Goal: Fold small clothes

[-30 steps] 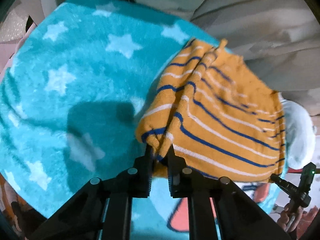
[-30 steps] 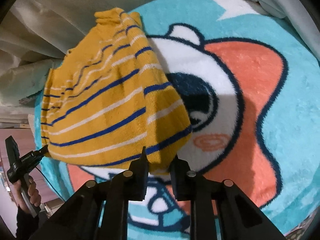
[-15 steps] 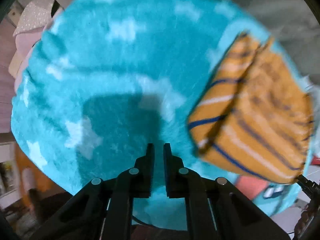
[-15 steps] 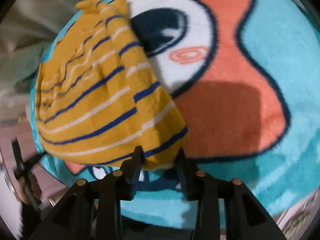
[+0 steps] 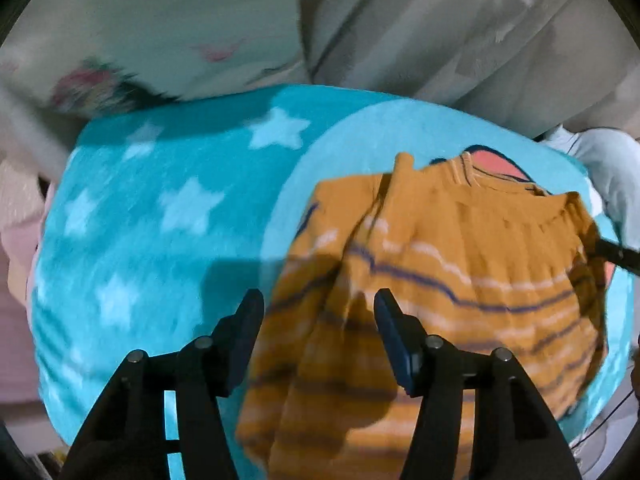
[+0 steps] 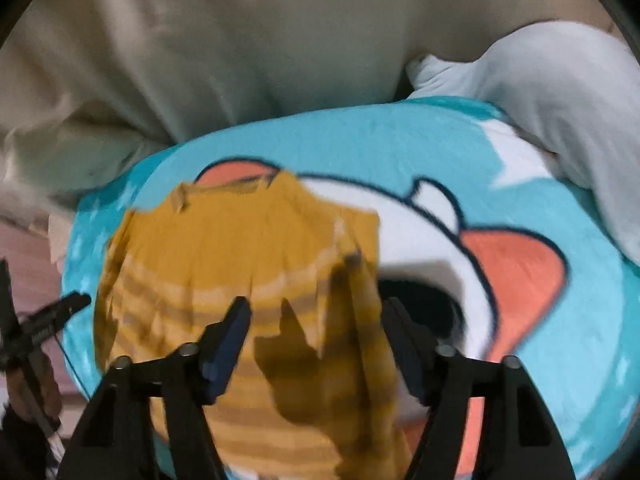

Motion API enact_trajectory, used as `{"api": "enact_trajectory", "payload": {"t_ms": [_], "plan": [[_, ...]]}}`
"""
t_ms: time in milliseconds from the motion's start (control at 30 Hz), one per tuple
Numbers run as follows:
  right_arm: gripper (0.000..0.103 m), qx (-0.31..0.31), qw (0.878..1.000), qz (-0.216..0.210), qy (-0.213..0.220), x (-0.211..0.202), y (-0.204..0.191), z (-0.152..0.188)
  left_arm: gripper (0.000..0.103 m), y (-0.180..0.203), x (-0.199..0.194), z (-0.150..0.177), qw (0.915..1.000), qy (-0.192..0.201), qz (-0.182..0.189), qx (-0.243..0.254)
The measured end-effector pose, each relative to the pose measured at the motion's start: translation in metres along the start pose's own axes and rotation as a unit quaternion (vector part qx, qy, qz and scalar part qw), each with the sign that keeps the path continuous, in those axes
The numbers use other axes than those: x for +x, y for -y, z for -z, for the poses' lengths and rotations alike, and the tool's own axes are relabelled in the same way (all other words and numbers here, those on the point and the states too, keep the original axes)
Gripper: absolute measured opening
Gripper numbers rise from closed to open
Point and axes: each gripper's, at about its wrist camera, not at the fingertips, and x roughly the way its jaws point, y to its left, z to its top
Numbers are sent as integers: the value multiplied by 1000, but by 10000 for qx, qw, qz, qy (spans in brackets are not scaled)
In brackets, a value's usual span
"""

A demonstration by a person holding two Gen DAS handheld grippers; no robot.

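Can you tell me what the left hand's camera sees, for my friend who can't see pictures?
A small yellow sweater with dark blue and white stripes lies on a fluffy turquoise blanket with pale stars. The left gripper is open over the sweater's left side, holding nothing. Pale curtains hang behind, and the picture is a bit blurry.

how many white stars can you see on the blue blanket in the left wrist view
5 on the blanket: top center, upper left, faint, center, far left, lower left. The sweater and motion blur may hide more.
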Motion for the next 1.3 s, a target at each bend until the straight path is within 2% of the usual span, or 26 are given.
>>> {"api": "enact_trajectory", "payload": {"t_ms": [67,100,167,200,233,267,300,333,367,433,467,500,567,667,733,800,867,900,967,1000,1033,1067,1100,1133,1200,1300], "plan": [[62,-24,9994,350,-71,20,-4,-15,46,3,10,-16,9997,-24,225,-57],[54,-65,9987,510,-59,28,-5,-21,46,6,11,-21,9995,-10,330,-22],[41,-15,9993,349,-163,36,-3,-26,46,17,16,-31,9992,27,351,201],[25,-10,9995,254,-203,37,-4,-28,46,23,21,-35,9990,-33,327,303],[19,-39,9994,271,-198,37,-5,-30,46,25,25,-36,9987,-88,362,344],[19,-70,9993,321,-151,34,-6,-31,40,28,30,-37,9982,-145,425,394],[15,-62,9995,273,-143,32,-5,-31,31,29,35,-38,9980,-179,406,447],[11,-47,9997,195,-156,32,-6,-31,9,29,41,-39,9976,-270,406,490],[11,-72,9997,187,-158,31,-5,-32,5,28,46,-40,9970,-377,454,503],[7,-134,9996,179,-180,30,-6,-32,4,22,36,-41,9973,-232,490,486],[7,-117,9997,149,-157,28,-7,-33,4,17,23,-40,9975,-96,577,401],[7,-65,9999,0,-93,22,-7,-34,4,5,9,-43,9965,18,817,182],[7,22,9998,-180,93,5,-1,-35,4,-12,4,-49,9959,21,907,-51],[7,179,9995,-254,65,9,8,-40,4,-17,31,-56,9975,-235,664,-36],[6,215,9997,-48,-112,28,12,-44,5,-9,57,-58,9976,-457,518,30],[7,543,9979,-61,-354,53,23,-46,6,-2,58,-61,9990,-290,351,24],[8,726,9965,-160,-373,59,26,-49,18,3,51,-61,9993,-245,275,-9],[12,773,9961,-147,-393,56,25,-50,23,4,41,-58,9996,-150,249,-5],[20,656,9974,-64,-291,36,14,-49,43,2,19,-53,9996,22,292,14],[28,547,9984,12,-157,23,8,-47,47,-5,1,-46,9994,192,287,-85],[43,459,9989,48,8,7,0,-44,55,-11,-12,-40,9991,295,241,-203],[54,407,9990,-3,171,-11,-8,-38,57,-21,-28,-32,9982,414,208,-382],[72,347,9989,-117,288,-27,-19,-32,57,-32,-44,-22,9968,506,172,-596],[75,289,9986,-252,369,-42,-26,-25,59,-42,-55,-18,9952,556,119,-793],[75,252,9972,-589,392,-61,-49,-8,67,-62,-78,12,9889,617,13,-1350],[75,250,9929,-1148,166,-65,-84,19,68,-89,-94,69,9811,444,166,-1876]]}}
